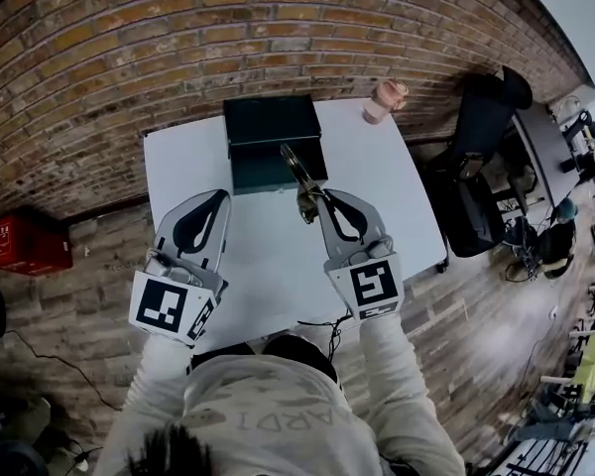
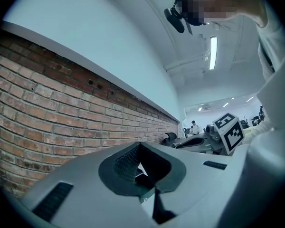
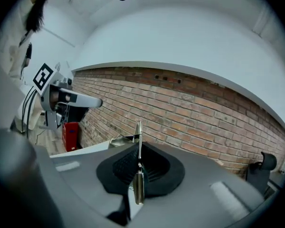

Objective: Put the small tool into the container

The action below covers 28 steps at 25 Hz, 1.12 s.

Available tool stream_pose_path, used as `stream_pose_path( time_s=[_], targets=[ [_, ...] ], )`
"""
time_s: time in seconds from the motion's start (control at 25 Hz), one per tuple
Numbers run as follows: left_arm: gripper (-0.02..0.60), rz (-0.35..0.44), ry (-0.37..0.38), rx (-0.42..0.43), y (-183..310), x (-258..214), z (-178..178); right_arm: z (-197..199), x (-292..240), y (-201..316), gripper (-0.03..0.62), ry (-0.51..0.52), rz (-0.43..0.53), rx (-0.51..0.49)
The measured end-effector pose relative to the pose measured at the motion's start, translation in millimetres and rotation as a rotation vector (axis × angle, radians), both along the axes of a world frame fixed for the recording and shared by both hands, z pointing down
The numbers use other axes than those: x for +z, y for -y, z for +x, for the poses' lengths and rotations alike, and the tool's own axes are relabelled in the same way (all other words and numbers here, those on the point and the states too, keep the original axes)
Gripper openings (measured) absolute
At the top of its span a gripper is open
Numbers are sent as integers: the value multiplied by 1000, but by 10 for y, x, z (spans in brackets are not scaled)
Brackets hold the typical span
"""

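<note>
A dark box-shaped container [image 1: 272, 143] stands with its top open at the far middle of the white table [image 1: 387, 191]. My right gripper [image 1: 313, 198] is shut on the small tool [image 1: 298, 170], a slim metal piece that sticks out past the jaws toward the container's near right corner. In the right gripper view the small tool [image 3: 139, 177] stands on edge between the closed jaws of the right gripper [image 3: 139, 145]. My left gripper [image 1: 221, 196] hovers over the table left of it, near the container's front left corner. It is shut with nothing in it, and the left gripper [image 2: 140, 147] shows the same in its own view.
A pink cup [image 1: 385, 99] sits at the table's far right corner. A black office chair [image 1: 479, 162] stands right of the table. A red box [image 1: 24, 242] is on the floor at the left. A brick wall [image 1: 178, 48] runs behind the table.
</note>
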State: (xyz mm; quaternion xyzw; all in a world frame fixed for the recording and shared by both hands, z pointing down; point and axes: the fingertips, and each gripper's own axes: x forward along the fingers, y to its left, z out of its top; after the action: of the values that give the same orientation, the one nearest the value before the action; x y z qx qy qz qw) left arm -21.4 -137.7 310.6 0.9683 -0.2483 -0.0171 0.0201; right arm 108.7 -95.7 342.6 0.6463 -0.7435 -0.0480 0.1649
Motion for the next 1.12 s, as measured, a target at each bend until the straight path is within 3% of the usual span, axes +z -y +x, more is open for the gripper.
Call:
stream_pose_path(
  time_s=[0.68, 1.12],
  targets=[
    [6, -15, 27, -157, 147, 116, 225, 257, 604, 562, 11, -326, -122, -287],
    [6, -28, 47, -247, 253, 200, 298, 341, 954, 884, 11, -445, -169, -444]
  ],
)
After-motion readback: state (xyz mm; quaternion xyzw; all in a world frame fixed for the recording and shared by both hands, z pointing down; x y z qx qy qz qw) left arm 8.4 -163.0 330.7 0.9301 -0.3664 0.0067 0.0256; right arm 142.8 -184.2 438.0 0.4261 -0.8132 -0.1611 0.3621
